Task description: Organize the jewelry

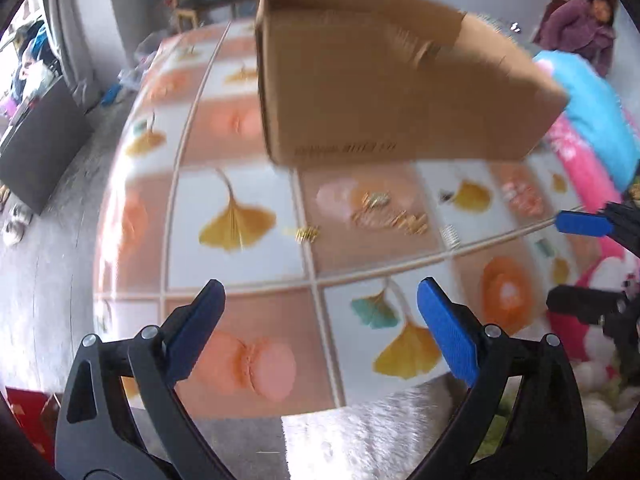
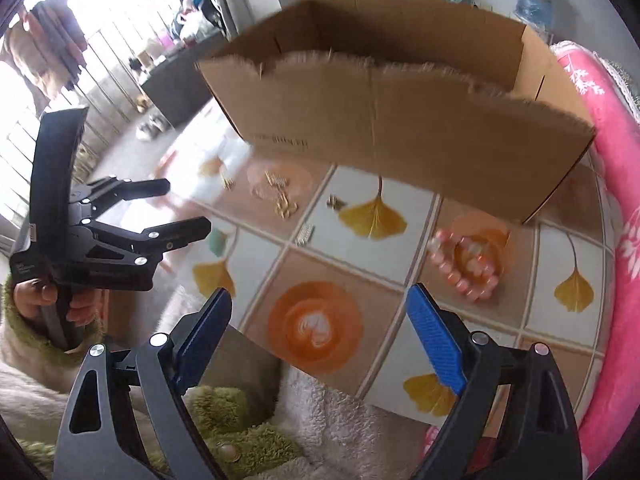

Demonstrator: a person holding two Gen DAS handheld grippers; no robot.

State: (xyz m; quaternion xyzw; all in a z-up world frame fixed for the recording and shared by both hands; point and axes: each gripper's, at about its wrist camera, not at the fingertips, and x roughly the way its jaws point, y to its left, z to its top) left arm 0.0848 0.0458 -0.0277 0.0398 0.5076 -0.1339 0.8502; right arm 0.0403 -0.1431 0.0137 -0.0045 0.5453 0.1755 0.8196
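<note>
Ahead of the left hand-held gripper (image 1: 320, 332), wide open and empty, gold jewelry (image 1: 390, 214) lies scattered on the desk (image 1: 248, 196) before a cardboard box (image 1: 384, 92). From the right hand-held gripper (image 2: 320, 336), also open and empty, a pink bead bracelet (image 2: 466, 266) sits just ahead-right. Blur suggests haste; tiny pieces could scatter.

A matt brown cardboard box (image 2: 400, 120) with a ragged torn rim is sitting on a glossy, smooth printed table (image 2: 352, 248) that is catching the light, shiny gold-metal jewelry pieces (image 1: 384, 210) are glinting, and a glossy pink bead bracelet (image 2: 464, 268) is lying nearby.
</note>
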